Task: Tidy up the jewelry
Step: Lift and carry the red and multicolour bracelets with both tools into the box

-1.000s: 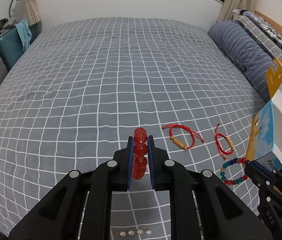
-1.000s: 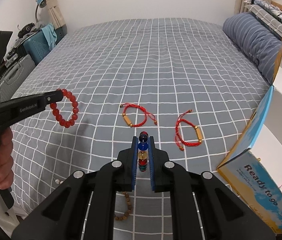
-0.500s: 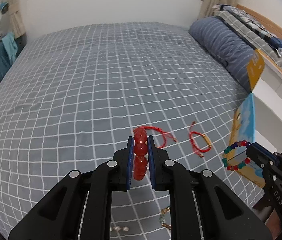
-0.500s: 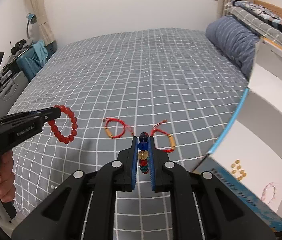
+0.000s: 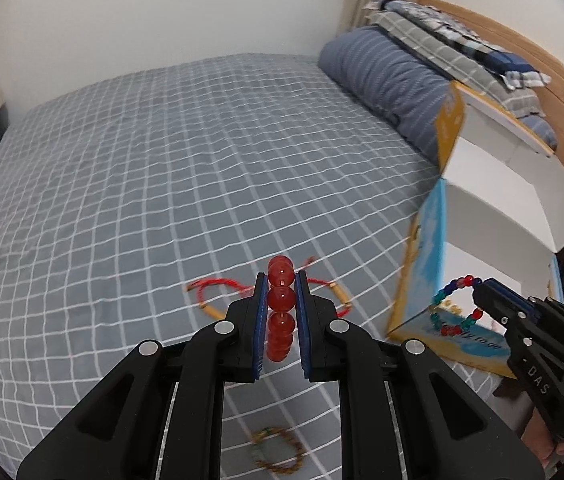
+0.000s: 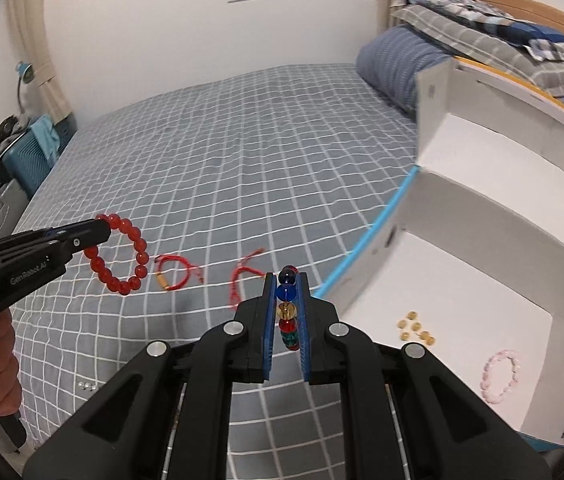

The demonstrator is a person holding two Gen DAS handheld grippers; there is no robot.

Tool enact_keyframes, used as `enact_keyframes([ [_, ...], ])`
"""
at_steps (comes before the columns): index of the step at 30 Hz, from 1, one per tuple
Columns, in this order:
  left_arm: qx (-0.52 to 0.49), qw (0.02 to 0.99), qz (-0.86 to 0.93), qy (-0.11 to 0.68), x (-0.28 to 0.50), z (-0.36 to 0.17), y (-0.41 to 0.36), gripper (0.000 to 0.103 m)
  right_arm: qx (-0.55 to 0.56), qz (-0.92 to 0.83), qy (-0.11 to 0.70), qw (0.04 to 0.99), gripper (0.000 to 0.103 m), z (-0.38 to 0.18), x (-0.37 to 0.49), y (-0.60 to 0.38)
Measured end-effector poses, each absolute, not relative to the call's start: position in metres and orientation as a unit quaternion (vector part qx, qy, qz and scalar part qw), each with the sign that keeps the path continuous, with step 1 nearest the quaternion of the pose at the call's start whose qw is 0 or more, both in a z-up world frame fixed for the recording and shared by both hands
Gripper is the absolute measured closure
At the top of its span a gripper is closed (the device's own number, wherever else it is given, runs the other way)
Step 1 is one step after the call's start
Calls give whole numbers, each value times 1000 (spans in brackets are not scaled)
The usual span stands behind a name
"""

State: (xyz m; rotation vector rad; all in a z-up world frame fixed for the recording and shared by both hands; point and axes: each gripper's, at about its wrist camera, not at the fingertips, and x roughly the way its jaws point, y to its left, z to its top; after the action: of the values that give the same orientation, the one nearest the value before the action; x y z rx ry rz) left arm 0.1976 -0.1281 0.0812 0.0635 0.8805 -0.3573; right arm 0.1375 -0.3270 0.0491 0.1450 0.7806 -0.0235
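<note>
Tilting downward, each hand-held gripper [image 5: 279, 300] [image 6: 287, 300] pinches a bracelet [image 5: 281, 308] [image 6: 287, 312].

Each black tool [image 5: 278, 280] has blue pads [image 6: 268, 316] and silver screws [image 5: 224, 326].

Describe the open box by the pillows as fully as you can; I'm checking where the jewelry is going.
The open cardboard box sits on the checked bed cover, near the striped pillow. Its inside is plain white; its outside is printed blue with a yellow edge and lettering on the front wall. The flaps stand open. On its floor lie a pale pink bead bracelet and a small cluster of amber beads, apart from each other. Neither gripper touches it.
</note>
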Motion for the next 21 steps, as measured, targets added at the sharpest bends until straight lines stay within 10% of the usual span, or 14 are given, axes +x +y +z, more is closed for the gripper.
enact_keyframes([
  [21, 80, 868, -281, 402, 181, 102, -262, 90, 138, -130, 360, 914, 94, 56, 88, -448],
])
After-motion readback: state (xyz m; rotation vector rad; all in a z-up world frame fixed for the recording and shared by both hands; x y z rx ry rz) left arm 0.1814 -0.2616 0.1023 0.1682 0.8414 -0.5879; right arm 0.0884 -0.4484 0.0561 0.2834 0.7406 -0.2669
